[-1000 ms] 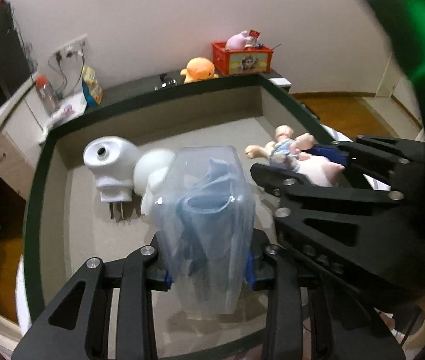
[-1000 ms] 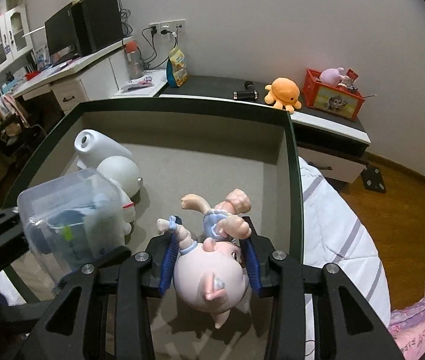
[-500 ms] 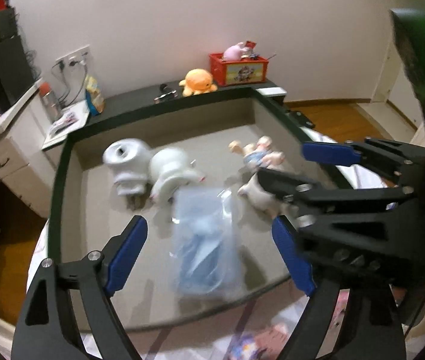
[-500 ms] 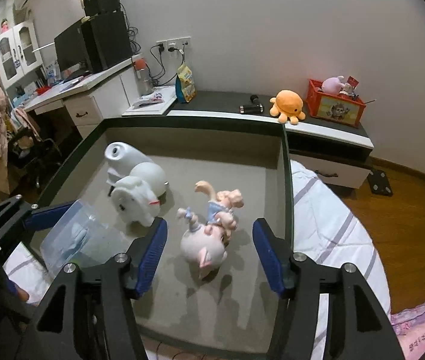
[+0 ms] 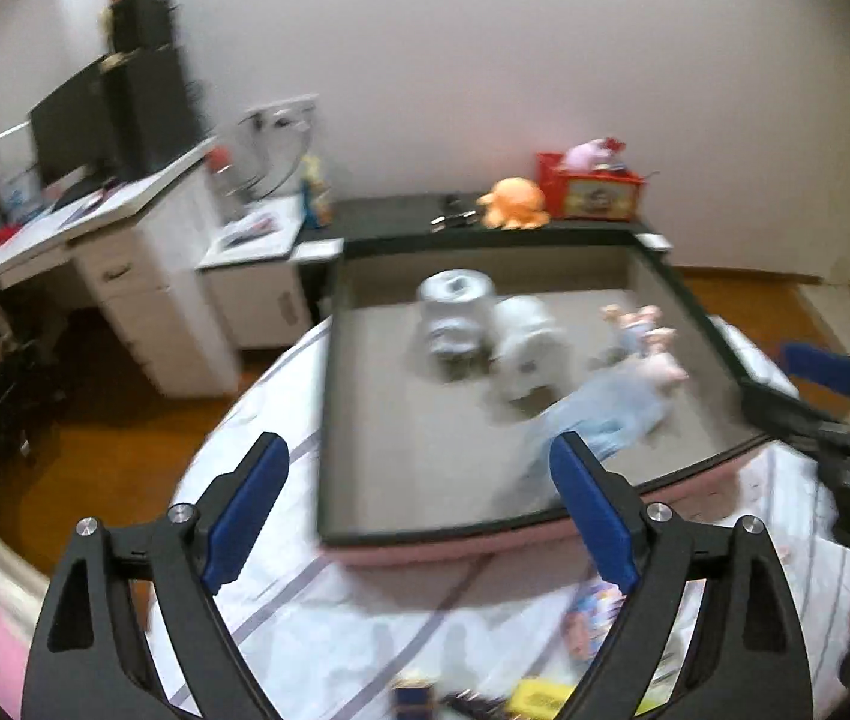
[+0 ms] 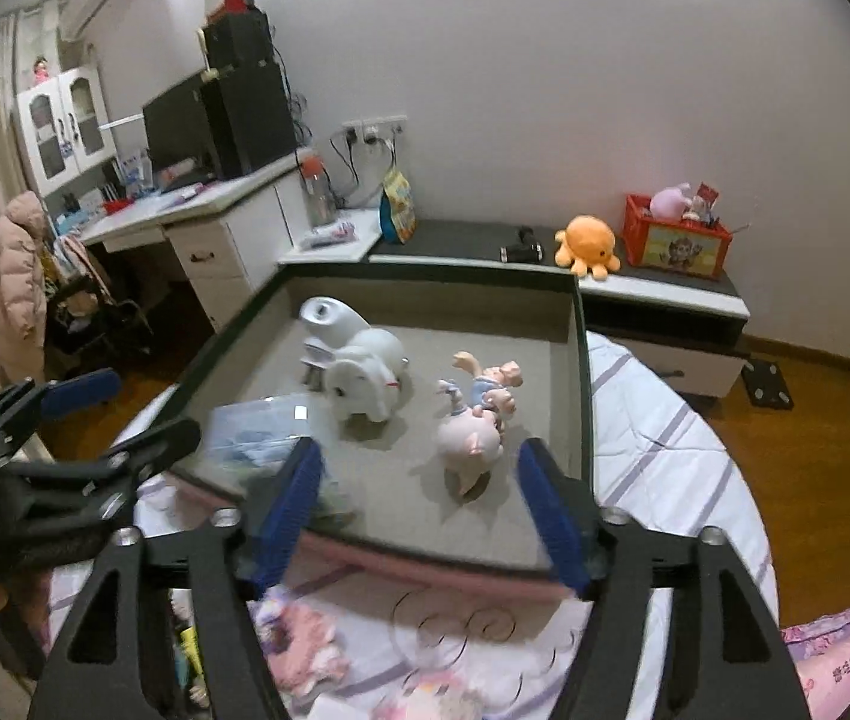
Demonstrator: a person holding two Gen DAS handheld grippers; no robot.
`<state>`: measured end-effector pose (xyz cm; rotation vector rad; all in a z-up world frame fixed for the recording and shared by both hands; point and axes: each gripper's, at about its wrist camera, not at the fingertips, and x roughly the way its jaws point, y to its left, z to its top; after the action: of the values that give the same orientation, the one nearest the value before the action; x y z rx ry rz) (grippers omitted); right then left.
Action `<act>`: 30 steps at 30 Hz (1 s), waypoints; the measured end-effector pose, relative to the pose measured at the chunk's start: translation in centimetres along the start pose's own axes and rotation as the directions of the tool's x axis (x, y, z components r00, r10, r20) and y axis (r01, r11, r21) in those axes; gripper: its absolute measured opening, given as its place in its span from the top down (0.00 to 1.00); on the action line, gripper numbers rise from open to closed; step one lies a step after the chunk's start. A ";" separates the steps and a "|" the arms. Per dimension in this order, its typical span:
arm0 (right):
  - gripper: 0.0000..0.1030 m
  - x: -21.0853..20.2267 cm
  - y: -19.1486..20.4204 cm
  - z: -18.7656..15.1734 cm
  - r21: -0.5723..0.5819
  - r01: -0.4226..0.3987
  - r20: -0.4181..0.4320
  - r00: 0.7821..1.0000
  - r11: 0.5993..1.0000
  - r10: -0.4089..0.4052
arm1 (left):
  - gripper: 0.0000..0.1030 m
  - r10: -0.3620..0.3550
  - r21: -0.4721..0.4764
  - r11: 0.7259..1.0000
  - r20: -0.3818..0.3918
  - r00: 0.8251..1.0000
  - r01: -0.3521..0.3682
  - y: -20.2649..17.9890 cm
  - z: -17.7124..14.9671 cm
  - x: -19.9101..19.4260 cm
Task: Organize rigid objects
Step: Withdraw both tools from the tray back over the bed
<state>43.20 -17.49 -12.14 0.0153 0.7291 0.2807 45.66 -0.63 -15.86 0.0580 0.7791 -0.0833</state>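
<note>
**A:** Where does it all stand?

**B:** Both tools are empty. The left tool (image 5: 419, 483) has its blue pads spread wide, the jaws having just been opening, and nothing sits between them. The right tool (image 6: 419, 507) is likewise parted, jaws just opened, gripping nothing; the pig figurine (image 6: 475, 420) only shows through the gap, lying on the tray floor apart from the pads.

**A:** And the rest?

**B:** All inside the grey felt-lined tray (image 6: 582, 372) on the bed (image 6: 670, 450). The clear plastic box (image 6: 257, 426) lies on its side in the near left corner, close to the rim. The white elephant toy (image 6: 365, 384) and the white plug-in device (image 6: 329, 318) sit touching each other further back.

**A:** What worries you?

**B:** The tray rests on soft bedding, so I judge that a knock on its rim from either tool could tip it and slide things together. The box looks light and smooth; lying so near the edge, it could skate out if nudged. The pig lies on its side on a rounded body, so it may roll. More clutter lies on the bed below the tools, blurred; reaching for it, one tool could clip the other, since they hang near each other.
</note>
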 end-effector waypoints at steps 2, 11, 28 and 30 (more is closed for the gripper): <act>0.30 -1.8 0.5 -0.5 -0.005 -0.009 0.021 1.000 1.000 0.009 | 0.12 -0.031 -0.015 0.999 0.023 0.999 0.032 0.7 -0.8 -1.2; 0.21 -11.1 3.2 -5.0 0.009 0.065 0.247 0.967 0.998 -0.065 | 0.02 -0.094 0.006 0.995 0.294 0.951 0.097 1.1 -5.4 -11.9; 0.00 -19.2 6.8 -12.0 0.036 0.141 0.412 0.900 0.989 -0.143 | 0.00 -0.093 0.029 0.996 0.431 0.898 0.089 -0.2 -13.4 -22.4; 0.00 -19.8 6.9 -12.5 0.040 0.139 0.420 0.896 0.989 -0.143 | 0.00 -0.071 0.039 0.997 0.439 0.896 0.060 -0.4 -14.1 -23.1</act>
<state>19.17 -17.00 -7.69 0.0304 0.2963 0.1266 19.41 1.36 -9.62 0.0339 0.3242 -0.1638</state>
